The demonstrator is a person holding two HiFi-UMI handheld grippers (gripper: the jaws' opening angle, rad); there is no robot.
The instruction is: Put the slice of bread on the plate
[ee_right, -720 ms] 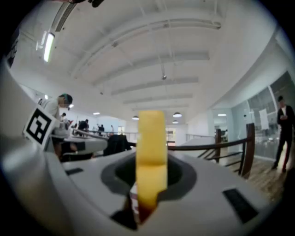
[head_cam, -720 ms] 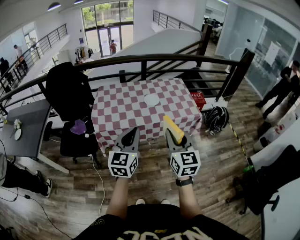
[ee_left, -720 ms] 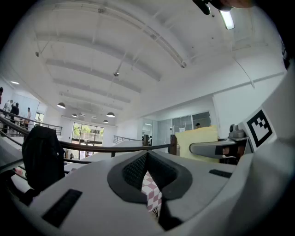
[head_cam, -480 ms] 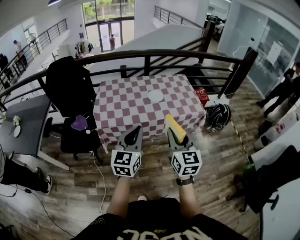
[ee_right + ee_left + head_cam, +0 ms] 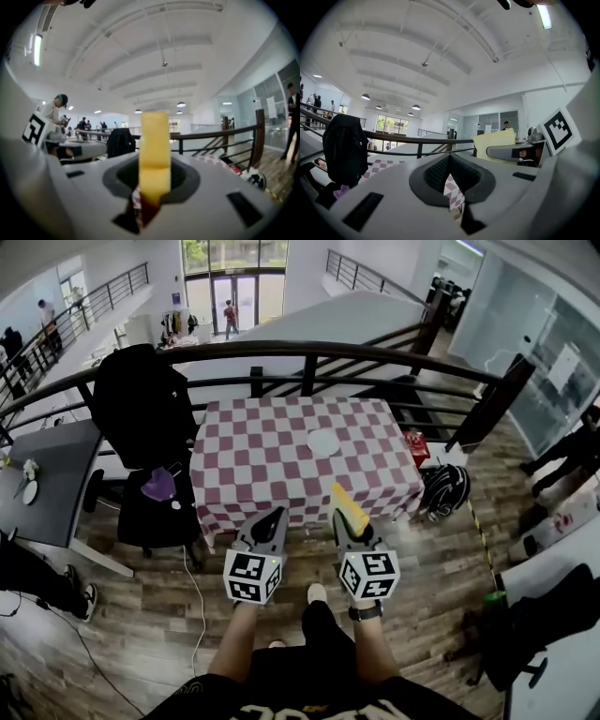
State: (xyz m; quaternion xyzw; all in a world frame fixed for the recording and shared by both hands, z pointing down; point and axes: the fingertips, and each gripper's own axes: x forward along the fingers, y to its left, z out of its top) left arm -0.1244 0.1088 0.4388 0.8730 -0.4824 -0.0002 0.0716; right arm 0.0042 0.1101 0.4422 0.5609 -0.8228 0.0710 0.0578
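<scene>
A yellow slice of bread (image 5: 348,505) stands on edge in my right gripper (image 5: 345,514), which is shut on it; in the right gripper view the bread (image 5: 155,154) rises straight up between the pads. My left gripper (image 5: 274,517) hangs beside it, shut with nothing in it, its jaw tips meeting in the left gripper view (image 5: 450,160). Both are held in the air over the wooden floor, short of the table (image 5: 253,465) with the red-and-white checked cloth. A small white plate (image 5: 322,442) lies on the table's far right part, bare.
A black office chair with a dark jacket (image 5: 141,413) and a purple object (image 5: 157,486) stands left of the table. A dark railing (image 5: 309,352) runs behind it. A helmet-like bag (image 5: 445,488) and a red crate (image 5: 417,446) sit at the right. A grey desk (image 5: 47,474) is at the left.
The table and plate have drawn nearer and shifted slightly right in the head view as the person steps forward; a foot now shows below. Both grippers keep their pose, bread still held.
</scene>
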